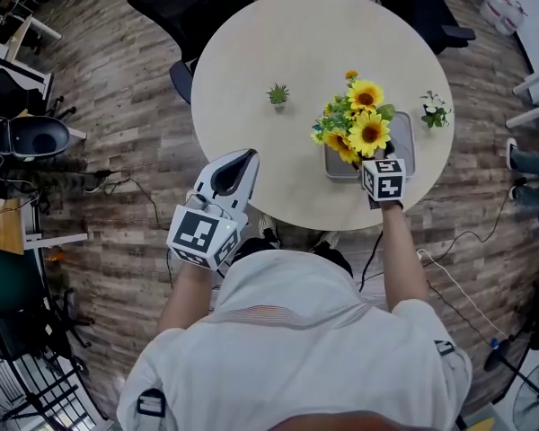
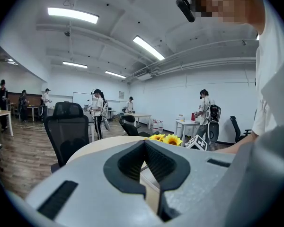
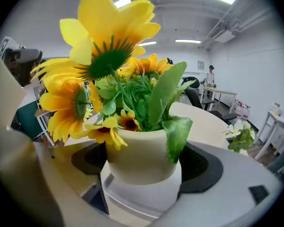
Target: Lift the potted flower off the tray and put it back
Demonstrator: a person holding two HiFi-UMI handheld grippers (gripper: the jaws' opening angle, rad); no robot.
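The potted flower [image 1: 360, 122], yellow sunflowers in a cream pot [image 3: 142, 157], is over the grey tray [image 1: 405, 147] at the right of the round table [image 1: 278, 34]. My right gripper [image 1: 368, 156] reaches in from the near side, and its black pads [image 3: 206, 167] press on both sides of the pot. The tray's pale rim [image 3: 146, 200] shows just under the pot; I cannot tell whether they touch. My left gripper [image 1: 245, 158] hovers at the table's near edge, off to the left of the tray, shut [image 2: 144, 144] and with nothing in it.
A small green plant [image 1: 278, 94] stands mid-table. A small white-flowered plant [image 1: 434, 110] sits right of the tray, near the table's edge. Black office chairs [image 1: 190, 5] stand at the far side. A cable [image 1: 449, 285] lies on the floor at the right.
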